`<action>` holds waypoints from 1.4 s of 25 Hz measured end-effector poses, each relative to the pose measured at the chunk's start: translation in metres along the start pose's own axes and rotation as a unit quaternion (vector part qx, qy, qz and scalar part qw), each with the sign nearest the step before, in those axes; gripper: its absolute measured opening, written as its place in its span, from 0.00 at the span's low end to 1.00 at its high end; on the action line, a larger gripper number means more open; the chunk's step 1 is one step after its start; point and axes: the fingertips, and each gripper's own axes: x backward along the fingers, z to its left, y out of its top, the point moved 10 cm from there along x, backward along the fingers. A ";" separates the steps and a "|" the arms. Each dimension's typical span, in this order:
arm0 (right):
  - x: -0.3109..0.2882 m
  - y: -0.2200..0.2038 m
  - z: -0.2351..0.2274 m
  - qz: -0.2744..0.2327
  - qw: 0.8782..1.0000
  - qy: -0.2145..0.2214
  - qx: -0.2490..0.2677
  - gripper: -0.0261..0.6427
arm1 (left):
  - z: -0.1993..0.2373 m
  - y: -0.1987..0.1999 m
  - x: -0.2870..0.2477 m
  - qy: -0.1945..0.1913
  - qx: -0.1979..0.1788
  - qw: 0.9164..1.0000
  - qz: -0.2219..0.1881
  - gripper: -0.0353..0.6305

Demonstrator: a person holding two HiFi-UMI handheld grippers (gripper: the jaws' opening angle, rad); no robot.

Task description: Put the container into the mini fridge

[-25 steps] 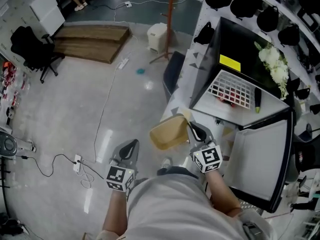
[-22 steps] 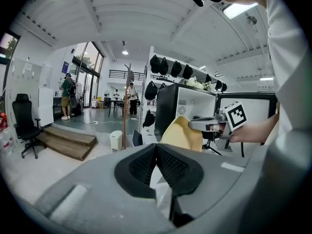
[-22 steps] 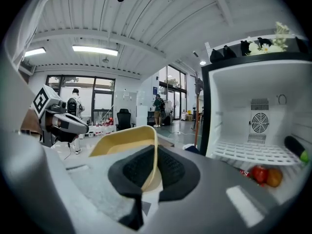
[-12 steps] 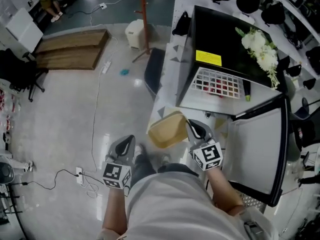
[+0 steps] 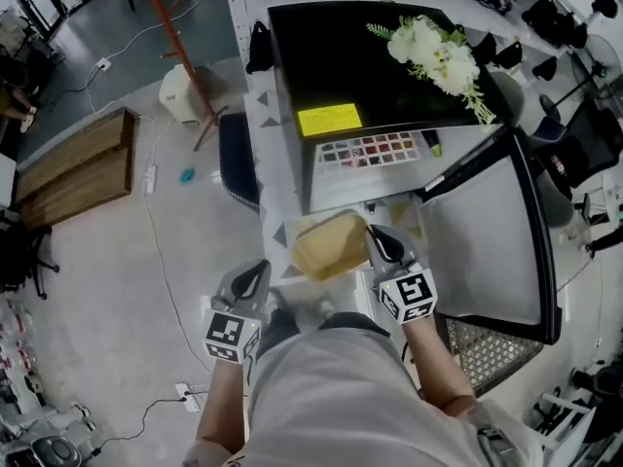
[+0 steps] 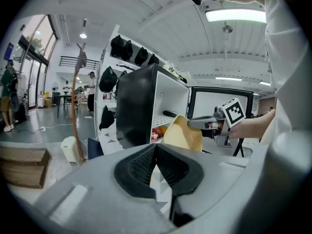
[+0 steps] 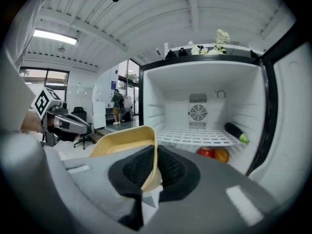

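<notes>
The mini fridge (image 5: 389,66) stands before us with its door (image 5: 487,232) swung wide to our right. A spray of white flowers (image 5: 433,52) and a yellow label (image 5: 329,120) lie on its black top. Inside, a white wire shelf (image 7: 192,136) spans the cavity, and a round fan grille (image 7: 198,113) sits in the back wall. A dark, long vegetable with a green tip (image 7: 236,131) lies at the shelf's right end. Below the shelf, on the right, a red fruit (image 7: 206,152) and an orange one (image 7: 222,155) lie side by side. To our left the floor holds a wooden platform (image 5: 73,168), a white bin (image 5: 180,90), an orange pole (image 5: 175,56) and trailing cables (image 5: 156,251)

We hold the container (image 5: 331,246), a tan open tub, in the air just in front of the fridge opening, outside the cavity. The right gripper (image 5: 378,236) has its jaws clamped on the tub's near wall, the thin rim pinched between the black pads (image 7: 173,169). The tub sticks out to the left of that gripper. The left gripper (image 5: 255,272) hangs lower and to the left over the floor, well apart from the container, its jaws pressed together with nothing between them
</notes>
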 end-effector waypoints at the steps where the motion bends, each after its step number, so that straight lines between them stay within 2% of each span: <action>1: 0.002 0.001 -0.003 -0.001 1.000 -0.016 -0.004 0.07 | 0.004 0.004 -0.007 -0.014 -0.007 1.000 0.001 0.07; 9: 0.019 0.001 -0.020 -0.013 0.991 -0.125 -0.048 0.07 | 0.016 0.024 -0.055 -0.115 -0.046 0.992 0.005 0.07; 14: 0.028 0.005 -0.033 -0.032 0.978 -0.180 -0.101 0.07 | 0.013 0.036 -0.074 -0.157 -0.067 0.985 0.005 0.07; 18: 0.026 0.010 -0.041 -0.050 0.968 -0.206 -0.132 0.07 | 0.011 0.042 -0.082 -0.180 -0.076 0.981 0.005 0.07; 25: 0.006 0.021 -0.056 -0.072 0.956 -0.223 -0.176 0.07 | 0.014 0.046 -0.082 -0.183 -0.087 0.979 0.012 0.07; 35: -0.041 0.037 -0.084 -0.091 0.955 -0.214 -0.184 0.07 | 0.017 0.047 -0.070 -0.142 -0.080 0.987 0.008 0.07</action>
